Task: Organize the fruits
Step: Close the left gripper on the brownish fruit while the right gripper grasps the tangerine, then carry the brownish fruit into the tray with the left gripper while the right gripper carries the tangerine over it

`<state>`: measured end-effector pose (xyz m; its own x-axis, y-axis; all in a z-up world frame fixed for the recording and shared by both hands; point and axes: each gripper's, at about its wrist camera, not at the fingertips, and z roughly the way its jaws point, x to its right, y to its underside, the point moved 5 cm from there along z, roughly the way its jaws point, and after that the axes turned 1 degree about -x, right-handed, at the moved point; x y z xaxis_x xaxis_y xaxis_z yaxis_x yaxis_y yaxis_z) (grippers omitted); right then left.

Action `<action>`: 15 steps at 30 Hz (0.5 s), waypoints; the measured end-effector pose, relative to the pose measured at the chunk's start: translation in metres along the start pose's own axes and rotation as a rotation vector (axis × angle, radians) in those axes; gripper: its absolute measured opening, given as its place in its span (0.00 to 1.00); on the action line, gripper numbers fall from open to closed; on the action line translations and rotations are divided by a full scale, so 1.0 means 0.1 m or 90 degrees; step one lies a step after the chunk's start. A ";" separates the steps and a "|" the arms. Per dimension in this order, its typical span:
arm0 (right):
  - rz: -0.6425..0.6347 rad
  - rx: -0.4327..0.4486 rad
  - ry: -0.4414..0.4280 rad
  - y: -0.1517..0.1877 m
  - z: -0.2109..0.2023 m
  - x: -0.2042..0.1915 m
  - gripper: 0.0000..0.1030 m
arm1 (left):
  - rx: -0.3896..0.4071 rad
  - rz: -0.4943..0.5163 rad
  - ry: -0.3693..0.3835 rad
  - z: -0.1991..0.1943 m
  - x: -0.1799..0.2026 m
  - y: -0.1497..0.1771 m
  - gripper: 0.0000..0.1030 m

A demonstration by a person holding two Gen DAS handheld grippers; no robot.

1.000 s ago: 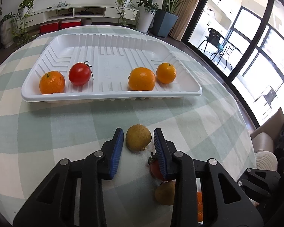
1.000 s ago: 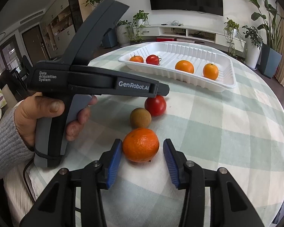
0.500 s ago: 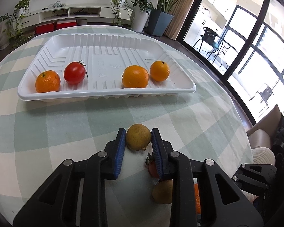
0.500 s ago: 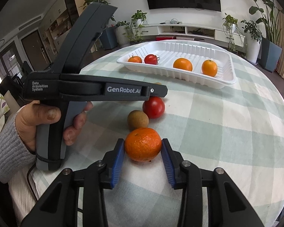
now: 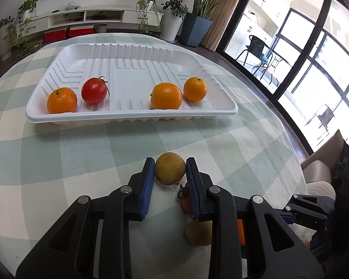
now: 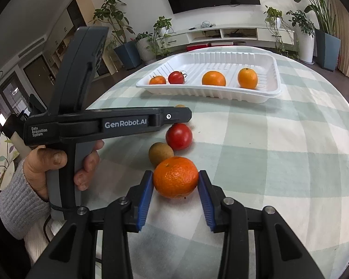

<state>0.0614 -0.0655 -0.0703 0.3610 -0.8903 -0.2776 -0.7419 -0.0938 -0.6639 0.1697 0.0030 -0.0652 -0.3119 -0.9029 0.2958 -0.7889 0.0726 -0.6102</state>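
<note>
My left gripper (image 5: 170, 171) is shut on a yellow-brown round fruit (image 5: 170, 171) and holds it just above the checked cloth. My right gripper (image 6: 176, 181) is shut on an orange (image 6: 176, 180) near the table's front. A red tomato (image 6: 179, 136) and a second brown fruit (image 6: 160, 153) lie on the cloth between the two grippers. The white tray (image 5: 132, 114) farther back holds three oranges and a tomato (image 5: 94, 90); the tray also shows in the right wrist view (image 6: 270, 93).
The round table's edge (image 5: 288, 139) curves close on the right, with windows and a chair beyond. In the right wrist view the hand-held left gripper body (image 6: 104, 125) crosses just left of the loose fruits.
Both grippers have closed from open onto their fruits: the left on the yellow-brown fruit, the right on the orange. Both have lifted slightly.
</note>
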 end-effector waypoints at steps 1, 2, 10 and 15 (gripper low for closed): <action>0.006 0.002 -0.002 -0.01 0.00 0.02 0.40 | 0.001 -0.001 0.000 -0.01 0.00 0.00 0.25; 0.011 0.003 -0.004 -0.02 -0.01 0.04 0.40 | 0.002 -0.002 0.000 -0.01 -0.01 -0.01 0.25; 0.049 0.017 -0.018 -0.07 -0.03 0.17 0.40 | 0.006 -0.009 0.004 -0.06 -0.04 -0.02 0.25; 0.066 0.024 -0.018 -0.11 -0.04 0.23 0.40 | 0.011 -0.014 0.007 -0.08 -0.05 -0.04 0.25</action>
<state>0.0752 -0.0867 -0.0668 0.2997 -0.8813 -0.3652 -0.7544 0.0154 -0.6563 0.1701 0.0106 -0.0583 -0.3008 -0.8997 0.3165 -0.7862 0.0460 -0.6163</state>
